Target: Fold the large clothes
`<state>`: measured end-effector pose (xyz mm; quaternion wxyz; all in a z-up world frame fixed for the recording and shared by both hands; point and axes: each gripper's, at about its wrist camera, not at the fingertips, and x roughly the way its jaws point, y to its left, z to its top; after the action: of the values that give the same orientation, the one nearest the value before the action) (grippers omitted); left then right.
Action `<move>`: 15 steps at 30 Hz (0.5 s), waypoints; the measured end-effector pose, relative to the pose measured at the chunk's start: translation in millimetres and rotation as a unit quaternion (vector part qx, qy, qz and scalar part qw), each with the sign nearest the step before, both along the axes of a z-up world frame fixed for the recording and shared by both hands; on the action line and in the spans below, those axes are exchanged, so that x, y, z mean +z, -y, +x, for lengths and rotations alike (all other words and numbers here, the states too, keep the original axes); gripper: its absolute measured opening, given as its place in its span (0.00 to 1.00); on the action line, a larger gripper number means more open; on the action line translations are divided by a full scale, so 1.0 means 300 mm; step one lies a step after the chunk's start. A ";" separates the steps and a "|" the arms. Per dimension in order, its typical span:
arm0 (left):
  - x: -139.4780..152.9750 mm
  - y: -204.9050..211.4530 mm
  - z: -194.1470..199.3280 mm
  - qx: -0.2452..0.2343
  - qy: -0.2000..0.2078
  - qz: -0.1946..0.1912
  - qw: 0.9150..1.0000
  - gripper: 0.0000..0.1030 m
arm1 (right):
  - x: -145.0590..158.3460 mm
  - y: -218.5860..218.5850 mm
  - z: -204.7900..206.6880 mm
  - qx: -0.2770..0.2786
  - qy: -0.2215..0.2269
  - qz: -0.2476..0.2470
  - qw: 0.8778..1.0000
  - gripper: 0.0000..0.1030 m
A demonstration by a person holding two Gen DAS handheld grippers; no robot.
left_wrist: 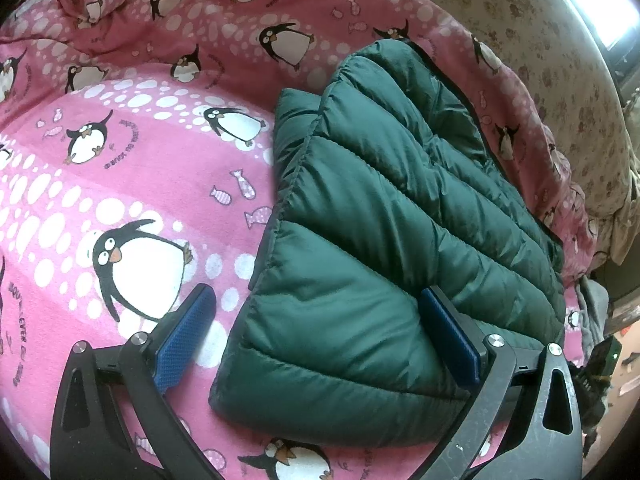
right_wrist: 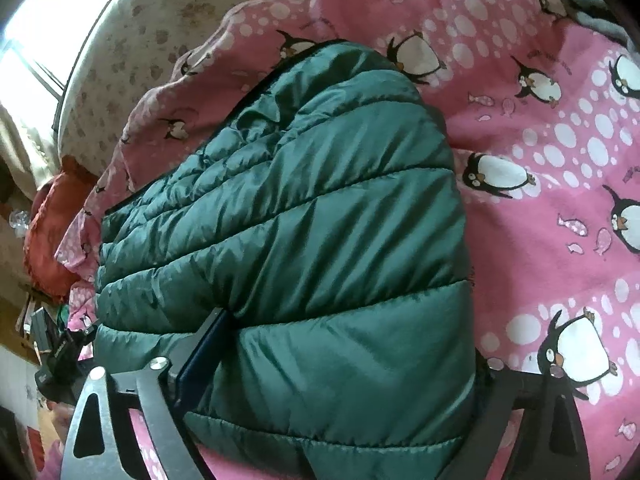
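Observation:
A dark green quilted puffer jacket lies folded into a thick bundle on a pink penguin-print blanket. My left gripper is open wide, its blue-padded fingers straddling the bundle's near left corner without clamping it. In the right wrist view the jacket fills the middle. My right gripper is open around the bundle's near end. Its left finger presses into the padding. Its right finger is hidden behind the fabric.
The pink blanket covers a bed with a beige floral sheet along the far edge. A red-orange cushion and dark clutter lie off the bed's edge. A bright window is beyond.

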<state>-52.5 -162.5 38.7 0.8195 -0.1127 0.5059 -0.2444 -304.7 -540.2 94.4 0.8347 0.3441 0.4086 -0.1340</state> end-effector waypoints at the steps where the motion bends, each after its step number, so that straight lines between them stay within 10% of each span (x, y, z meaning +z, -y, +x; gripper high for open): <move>1: 0.001 0.004 -0.001 -0.001 0.000 0.001 1.000 0.99 | 0.004 -0.003 -0.001 0.001 0.001 -0.003 1.000 0.87; 15: 0.003 0.026 -0.023 -0.018 0.005 0.004 1.000 0.98 | 0.022 -0.019 -0.008 0.003 0.003 -0.012 1.000 0.77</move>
<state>-59.4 -170.4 39.5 0.8178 -0.0992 0.5049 -0.2576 -307.0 -534.6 100.8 0.8401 0.3335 0.4058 -0.1355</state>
